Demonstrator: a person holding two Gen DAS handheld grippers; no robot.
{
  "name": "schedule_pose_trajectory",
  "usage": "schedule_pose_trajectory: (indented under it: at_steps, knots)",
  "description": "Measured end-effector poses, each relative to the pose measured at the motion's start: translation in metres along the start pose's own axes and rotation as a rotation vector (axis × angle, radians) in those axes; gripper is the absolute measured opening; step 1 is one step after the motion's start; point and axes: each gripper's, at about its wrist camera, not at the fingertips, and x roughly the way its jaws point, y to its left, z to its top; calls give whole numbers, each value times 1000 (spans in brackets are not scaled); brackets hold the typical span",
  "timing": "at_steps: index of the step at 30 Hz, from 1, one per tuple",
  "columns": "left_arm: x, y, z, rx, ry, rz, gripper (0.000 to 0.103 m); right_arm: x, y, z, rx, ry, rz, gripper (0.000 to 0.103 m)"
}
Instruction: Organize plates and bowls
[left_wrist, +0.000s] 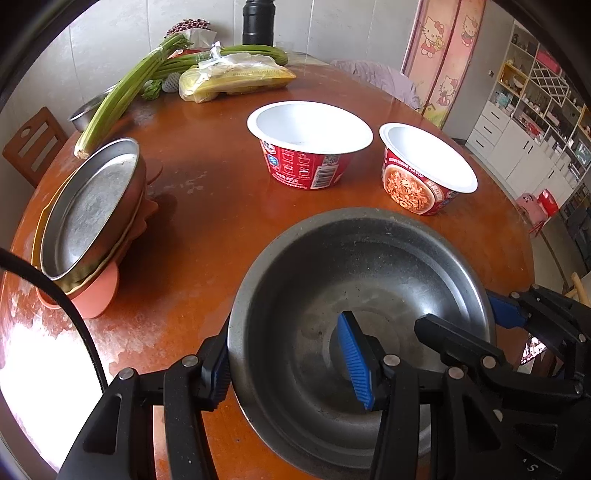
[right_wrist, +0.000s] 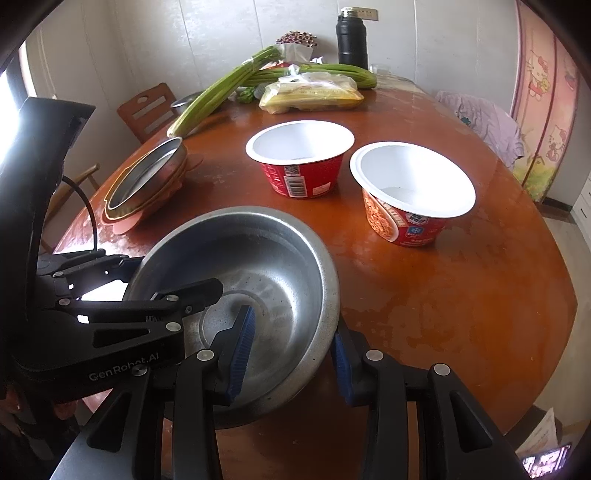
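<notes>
Steel bowl (left_wrist: 354, 295): rigid, light, slick. Left gripper (left_wrist: 291, 369) and right gripper (right_wrist: 291, 354) each straddle its rim, partly open; whether the pads press is unclear.

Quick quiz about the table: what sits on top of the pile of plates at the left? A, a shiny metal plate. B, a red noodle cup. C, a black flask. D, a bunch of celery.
A: a shiny metal plate tops the pile, above a yellow plate and a pink mat.
</notes>
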Motion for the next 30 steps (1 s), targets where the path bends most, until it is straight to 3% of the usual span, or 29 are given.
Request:
schedule_pose_trajectory:
  at_steps: [21,30]
  knots:
    - [2,-9,2,24,6,20,52,-1,-11,-2,12,-10,9,42]
    - [-2,-4,3,13,-7,23,52,-8,-11,-1,9,-42,-26,42]
